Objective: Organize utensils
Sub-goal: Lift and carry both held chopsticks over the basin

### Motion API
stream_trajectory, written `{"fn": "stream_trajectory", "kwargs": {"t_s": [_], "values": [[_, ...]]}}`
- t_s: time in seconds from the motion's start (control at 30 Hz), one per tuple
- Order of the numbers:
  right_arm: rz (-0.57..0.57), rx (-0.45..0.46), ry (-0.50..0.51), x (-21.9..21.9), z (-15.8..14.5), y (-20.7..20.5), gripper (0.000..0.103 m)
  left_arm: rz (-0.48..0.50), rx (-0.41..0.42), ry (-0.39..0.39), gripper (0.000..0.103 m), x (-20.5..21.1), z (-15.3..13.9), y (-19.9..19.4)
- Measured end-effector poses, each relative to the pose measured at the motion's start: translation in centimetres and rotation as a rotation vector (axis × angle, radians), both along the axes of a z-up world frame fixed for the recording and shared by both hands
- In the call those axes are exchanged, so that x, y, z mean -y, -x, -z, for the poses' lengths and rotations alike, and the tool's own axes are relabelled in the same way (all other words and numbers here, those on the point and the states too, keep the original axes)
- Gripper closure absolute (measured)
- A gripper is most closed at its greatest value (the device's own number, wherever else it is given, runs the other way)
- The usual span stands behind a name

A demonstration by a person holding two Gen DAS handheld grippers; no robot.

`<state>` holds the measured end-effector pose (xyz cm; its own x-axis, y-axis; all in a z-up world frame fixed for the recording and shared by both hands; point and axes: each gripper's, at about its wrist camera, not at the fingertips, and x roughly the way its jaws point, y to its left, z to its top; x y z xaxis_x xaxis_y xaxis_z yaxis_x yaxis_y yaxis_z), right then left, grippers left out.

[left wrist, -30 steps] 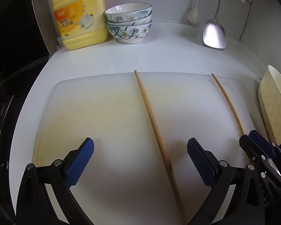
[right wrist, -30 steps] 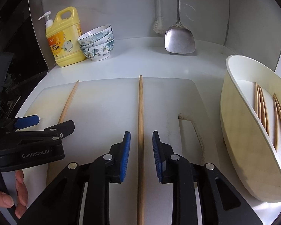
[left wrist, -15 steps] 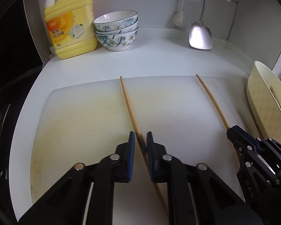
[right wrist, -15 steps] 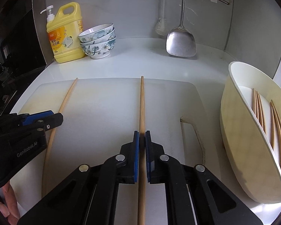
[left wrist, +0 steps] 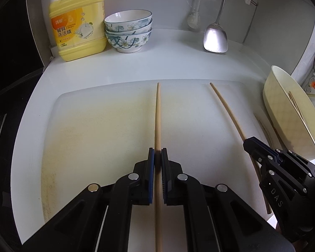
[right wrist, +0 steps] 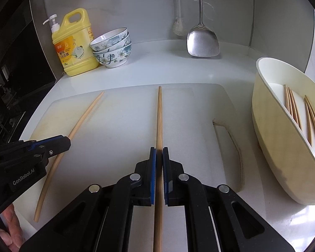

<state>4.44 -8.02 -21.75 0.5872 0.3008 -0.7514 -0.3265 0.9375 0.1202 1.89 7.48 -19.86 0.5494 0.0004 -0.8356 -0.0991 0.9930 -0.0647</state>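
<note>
Two wooden chopsticks are over the white cutting board. My left gripper is shut on the left chopstick, which points away from me. My right gripper is shut on the right chopstick. In the left wrist view the right gripper holds the right chopstick; in the right wrist view the left gripper holds the left chopstick. A cream oval tray at the right holds several chopsticks.
A yellow detergent bottle and three stacked floral bowls stand at the back left of the white counter. A metal spatula and a brush hang on the back wall. A dark stove area lies left.
My left gripper closed from wide open onto the left chopstick, and my right gripper closed onto the right one. Both chopsticks now line up straight ahead in their own views.
</note>
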Motion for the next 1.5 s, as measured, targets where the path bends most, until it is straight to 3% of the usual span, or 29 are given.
{"fn": "stream_trajectory", "kwargs": {"t_s": [0.17, 0.3, 0.43, 0.6, 0.77, 0.93, 1.13, 1.23, 1.5], "values": [[-0.003, -0.024, 0.0, -1.0, -2.3, 2.1, 0.097, 0.069, -0.014, -0.041, 0.096, -0.9, -2.1, 1.5], [0.037, -0.029, -0.031, -0.5, -5.7, 3.7, 0.097, 0.133, -0.009, -0.075, 0.096, -1.3, -4.6, 2.7], [0.111, 0.003, -0.053, 1.2, -9.5, 5.1, 0.097, 0.189, 0.022, -0.059, 0.096, -0.7, -7.6, 3.3], [0.218, 0.07, -0.04, 5.2, -13.9, 6.4, 0.097, 0.288, 0.08, -0.021, 0.096, 2.7, -11.2, 2.9], [0.317, 0.116, -0.019, 10.9, -16.3, 6.7, 0.097, 0.378, 0.149, 0.018, 0.096, 8.1, -14.4, 1.3], [0.376, 0.144, -0.044, 17.4, -16.9, 5.7, 0.097, 0.444, 0.182, 0.022, 0.096, 14.9, -15.7, -0.9], [0.4, 0.142, -0.096, 24.1, -16.6, 2.7, 0.097, 0.472, 0.138, 0.03, 0.096, 22.2, -15.3, -4.1], [0.397, 0.124, -0.11, 25.7, -16.0, 1.0, 0.097, 0.479, 0.102, 0.051, 0.096, 24.5, -14.7, -5.7], [0.42, 0.064, -0.113, 26.4, -13.6, -2.1, 0.097, 0.49, 0.036, 0.02, 0.096, 27.0, -12.2, -9.7]]}}
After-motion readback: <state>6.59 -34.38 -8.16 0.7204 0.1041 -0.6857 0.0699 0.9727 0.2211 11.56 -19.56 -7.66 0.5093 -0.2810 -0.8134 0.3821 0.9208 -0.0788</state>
